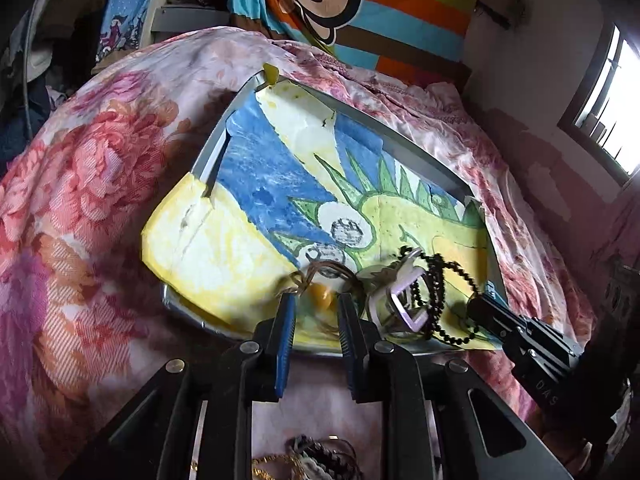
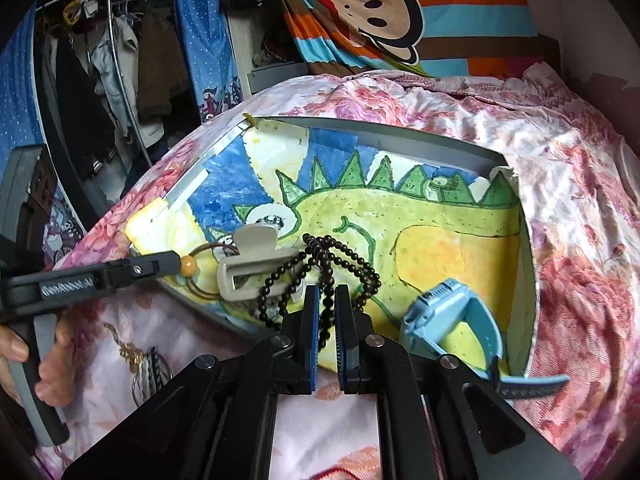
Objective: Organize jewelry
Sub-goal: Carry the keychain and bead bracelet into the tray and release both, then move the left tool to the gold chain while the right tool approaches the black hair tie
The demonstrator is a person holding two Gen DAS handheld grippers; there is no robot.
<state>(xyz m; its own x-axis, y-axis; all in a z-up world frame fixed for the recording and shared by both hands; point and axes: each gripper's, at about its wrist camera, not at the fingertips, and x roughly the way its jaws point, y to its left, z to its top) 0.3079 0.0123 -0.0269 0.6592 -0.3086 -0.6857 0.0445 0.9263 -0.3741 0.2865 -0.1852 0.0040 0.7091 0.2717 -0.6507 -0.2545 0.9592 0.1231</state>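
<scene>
Left wrist view: the left tongs sit low over the near edge of the metal tray, jaws at a narrow gap with the orange bead of a brown hair tie between the blue pads. The bead is blurred, and I cannot tell whether the pads touch it. The tray lies on a floral bedspread and is lined with a painted dinosaur drawing. Just right of the bead, a pale hair claw lies tangled with a black bead necklace. The right tongs come in from the right, their tip at the necklace; from here I cannot tell their gap. More jewelry lies on the bedspread below the left tongs.

Right wrist view: the right tongs are nearly closed, with a strand of the black bead necklace running down between the 2 pads. The hair claw rests touching the necklace on its left. Further left, the left tongs reach in, with the orange bead at their tip. A light blue watch lies in the tray's near right part. A gold chain and braided bands sit on the bedspread outside the tray, near the person's left hand.
</scene>
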